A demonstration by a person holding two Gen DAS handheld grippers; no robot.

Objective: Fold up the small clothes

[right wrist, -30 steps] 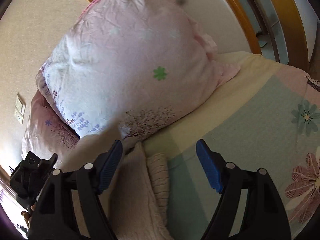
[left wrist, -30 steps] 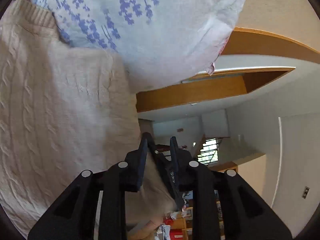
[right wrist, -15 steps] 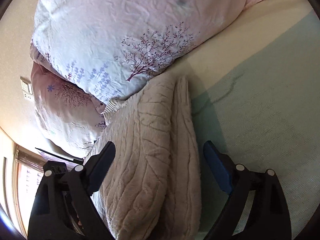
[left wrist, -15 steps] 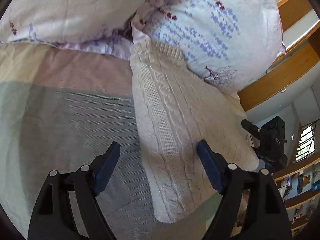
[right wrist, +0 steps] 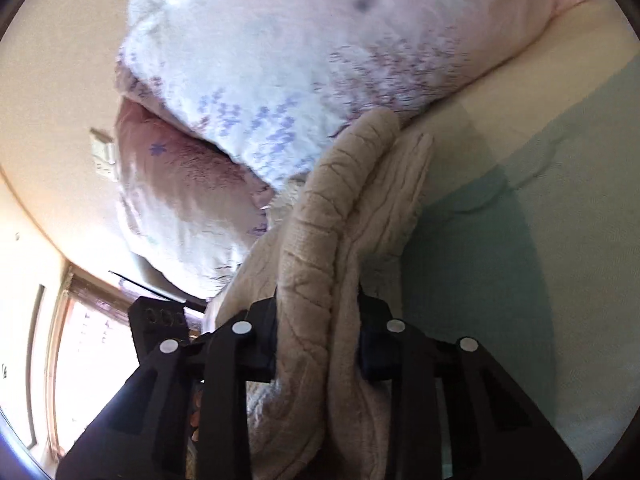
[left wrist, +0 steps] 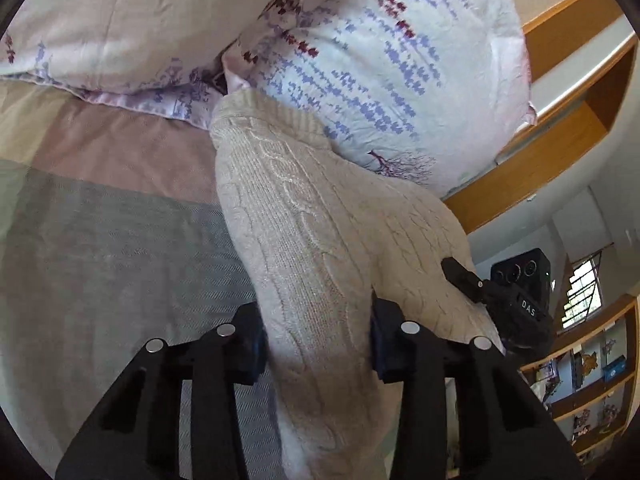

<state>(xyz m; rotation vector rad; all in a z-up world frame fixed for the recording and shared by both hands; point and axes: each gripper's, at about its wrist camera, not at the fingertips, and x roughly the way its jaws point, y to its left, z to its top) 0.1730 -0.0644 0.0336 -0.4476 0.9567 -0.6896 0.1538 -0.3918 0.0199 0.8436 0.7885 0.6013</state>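
pillow (right wrist: 320, 60): blurred | sweater (left wrist: 320, 280): near end cut off

One sweater, two pillows, two grippers.
Cream sweater (left wrist: 320, 248) between both jaws; pillows (left wrist: 392, 80) (left wrist: 120, 24) ahead; left gripper (left wrist: 316, 344), right gripper (right wrist: 318, 344).

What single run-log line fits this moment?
stage: gripping folded cream sweater on bed | left claw: shut on sweater | right claw: shut on sweater | sweater's far end: against pillows
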